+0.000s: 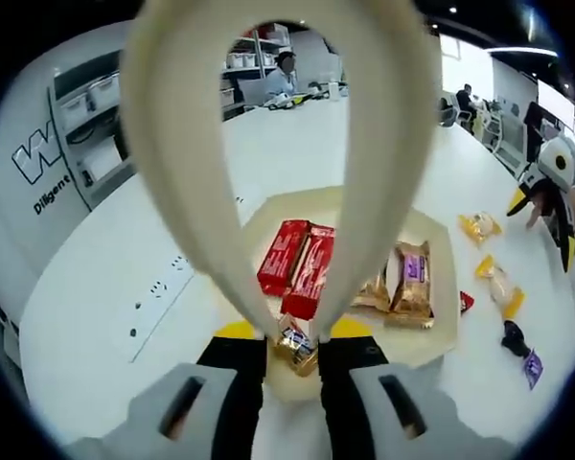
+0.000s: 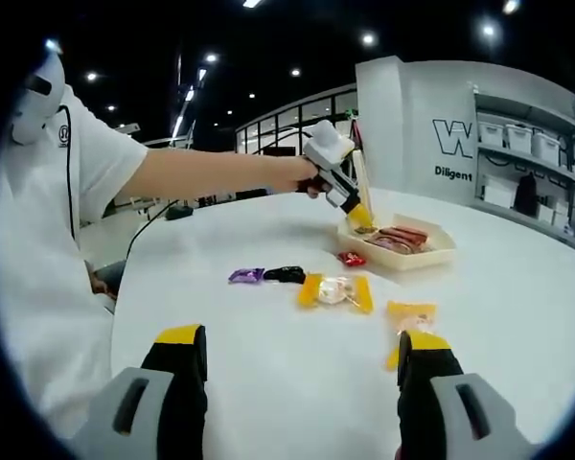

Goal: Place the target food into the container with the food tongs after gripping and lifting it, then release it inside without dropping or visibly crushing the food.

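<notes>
In the left gripper view, the left gripper [image 1: 295, 353] was clamped on the tongs [image 1: 187, 153], whose two cream arms ran up from 6 o'clock and joined in a loop at 12. The tong tips pinched a small gold-wrapped candy [image 1: 295, 347] over the near rim of the tray [image 1: 443, 326], so the target food sat at or just inside the container's edge, held lightly enough that the wrapper looked uncrushed. Deeper in the tray, toward 12 o'clock from the candy, lay two red bars [image 1: 298, 264], with a gold and purple packet [image 1: 409, 279] at 3 o'clock of them. Loose sweets [image 1: 498, 285] lay on the counter [image 1: 96, 287] at 3 o'clock of the tray, presumably waiting their turn.

In the right gripper view, the right gripper [image 2: 302, 369] stood wide open and empty above the counter, apart from the work. A yellow sweet [image 2: 335, 290] lay at 12 o'clock of it.
</notes>
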Motion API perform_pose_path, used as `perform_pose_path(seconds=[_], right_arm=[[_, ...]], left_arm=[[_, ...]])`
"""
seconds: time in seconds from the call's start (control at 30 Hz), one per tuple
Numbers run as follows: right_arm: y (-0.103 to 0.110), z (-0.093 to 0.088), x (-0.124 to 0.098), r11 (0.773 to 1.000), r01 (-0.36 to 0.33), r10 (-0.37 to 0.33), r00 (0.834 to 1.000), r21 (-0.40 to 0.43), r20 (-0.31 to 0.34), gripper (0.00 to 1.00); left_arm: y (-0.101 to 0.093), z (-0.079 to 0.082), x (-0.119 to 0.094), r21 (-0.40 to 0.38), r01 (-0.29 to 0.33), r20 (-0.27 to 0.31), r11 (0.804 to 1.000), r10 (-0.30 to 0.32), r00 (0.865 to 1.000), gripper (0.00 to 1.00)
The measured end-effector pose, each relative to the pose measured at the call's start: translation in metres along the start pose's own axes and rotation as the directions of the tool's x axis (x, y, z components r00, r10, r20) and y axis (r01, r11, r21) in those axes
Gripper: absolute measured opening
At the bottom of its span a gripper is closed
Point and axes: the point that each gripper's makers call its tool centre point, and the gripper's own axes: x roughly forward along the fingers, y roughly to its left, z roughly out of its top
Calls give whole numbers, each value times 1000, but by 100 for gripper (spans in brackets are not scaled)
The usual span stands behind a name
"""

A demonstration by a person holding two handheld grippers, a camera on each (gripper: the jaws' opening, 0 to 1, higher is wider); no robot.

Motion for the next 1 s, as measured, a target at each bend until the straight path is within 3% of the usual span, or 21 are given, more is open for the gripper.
perform_pose_path(seconds=[0.43, 1.0], right_arm=[[1, 0, 1, 1000, -3, 3, 1000, -1, -1, 81], [6, 2, 3, 1000, -10, 10, 1000, -8, -1, 81]], left_arm=[[-18, 16, -22, 33, 4, 38, 999, -5, 999, 18], [-75, 36, -53, 107, 49, 112, 993, -61, 992, 18]])
